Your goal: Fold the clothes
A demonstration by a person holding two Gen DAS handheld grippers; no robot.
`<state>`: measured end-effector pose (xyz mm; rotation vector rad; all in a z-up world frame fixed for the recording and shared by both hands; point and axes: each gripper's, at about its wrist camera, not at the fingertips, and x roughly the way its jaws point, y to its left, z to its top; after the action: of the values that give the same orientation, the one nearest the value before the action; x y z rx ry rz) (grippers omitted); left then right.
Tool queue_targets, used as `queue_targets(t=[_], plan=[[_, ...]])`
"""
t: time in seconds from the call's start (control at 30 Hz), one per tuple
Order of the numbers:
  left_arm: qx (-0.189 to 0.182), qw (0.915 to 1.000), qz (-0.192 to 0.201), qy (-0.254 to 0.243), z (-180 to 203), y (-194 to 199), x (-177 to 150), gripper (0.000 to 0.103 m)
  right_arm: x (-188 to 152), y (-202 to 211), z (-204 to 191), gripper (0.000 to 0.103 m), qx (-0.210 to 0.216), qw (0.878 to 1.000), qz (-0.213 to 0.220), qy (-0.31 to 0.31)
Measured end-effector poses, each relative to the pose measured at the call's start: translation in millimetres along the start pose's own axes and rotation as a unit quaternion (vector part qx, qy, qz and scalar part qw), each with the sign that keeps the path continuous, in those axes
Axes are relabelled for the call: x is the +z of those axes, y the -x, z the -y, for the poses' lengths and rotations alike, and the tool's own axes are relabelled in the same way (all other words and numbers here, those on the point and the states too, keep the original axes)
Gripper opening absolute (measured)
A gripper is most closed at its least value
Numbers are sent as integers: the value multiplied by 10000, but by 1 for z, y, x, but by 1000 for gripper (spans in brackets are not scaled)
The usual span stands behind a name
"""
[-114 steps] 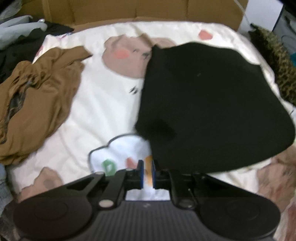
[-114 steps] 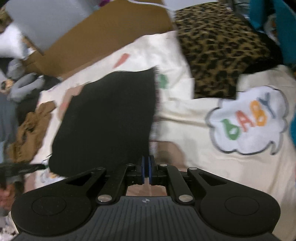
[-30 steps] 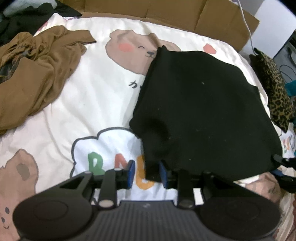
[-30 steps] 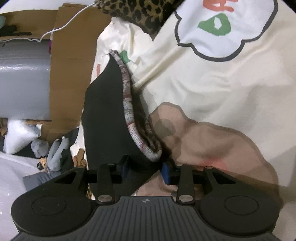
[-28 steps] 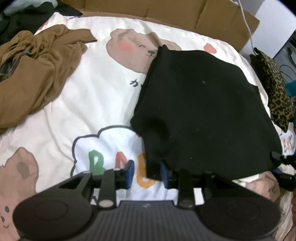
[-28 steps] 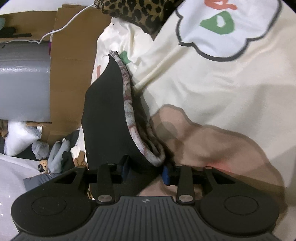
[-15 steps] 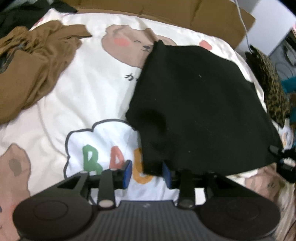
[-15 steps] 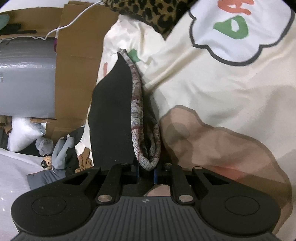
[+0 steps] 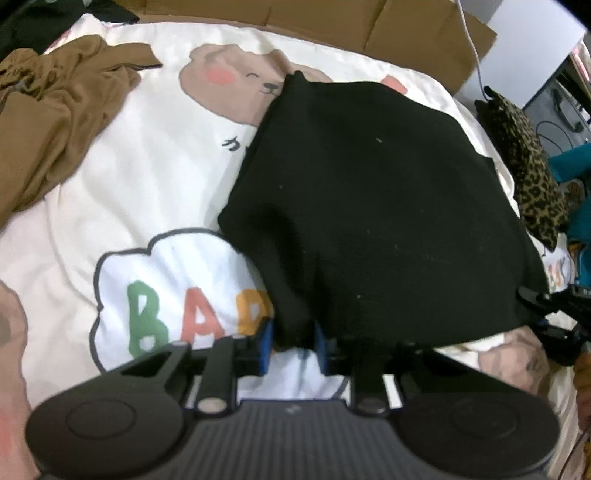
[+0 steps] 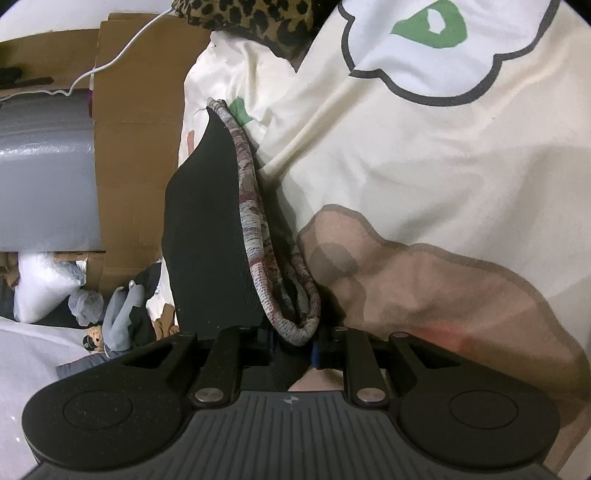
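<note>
Garment: black knit top (image 9: 373,206), folded flat on the bedspread (image 9: 155,158), right of its middle; mottled grey-red lining (image 10: 255,240) rolls out along one hem.
Left gripper (image 9: 293,345): blue pads part-open around the near-left corner; grip not confirmed.
Right gripper (image 10: 295,347): narrow, pinching the rolled hem at the near-right corner.
Room: bare cream cloth left of the top, with a "BABY" cloud print (image 9: 173,295).
Edges: crumpled brown garment (image 9: 55,110) at far-left edge; leopard cushion (image 9: 524,162) at right edge; cardboard (image 9: 332,22) along far edge.
</note>
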<state>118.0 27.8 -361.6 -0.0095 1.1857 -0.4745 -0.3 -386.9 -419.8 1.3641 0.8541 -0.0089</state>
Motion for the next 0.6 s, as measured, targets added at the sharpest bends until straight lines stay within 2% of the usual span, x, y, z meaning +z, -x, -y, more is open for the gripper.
queue_targets(t=[0.13,0.2,0.27,0.47,0.6], plan=[[-37,10000,-3,88,-2,-1,1,24,-1,1,0,18,13,10000,-4,-20],[-100,9998,-9,166,-5,-1,2,6,-1,1,0,16,10,10000,5,-34],[-104,9994,-15,334,-9,3,4,5,-1,2,-2,12,-10,10000,-1,0],[9,9997,168,198,-13,30,14,4,-6,6,-13,9,-22,9999,-48,161],[-193,9976,282,596,-21,43,19,4,-13,11,-16,8,33,9997,-147,184]])
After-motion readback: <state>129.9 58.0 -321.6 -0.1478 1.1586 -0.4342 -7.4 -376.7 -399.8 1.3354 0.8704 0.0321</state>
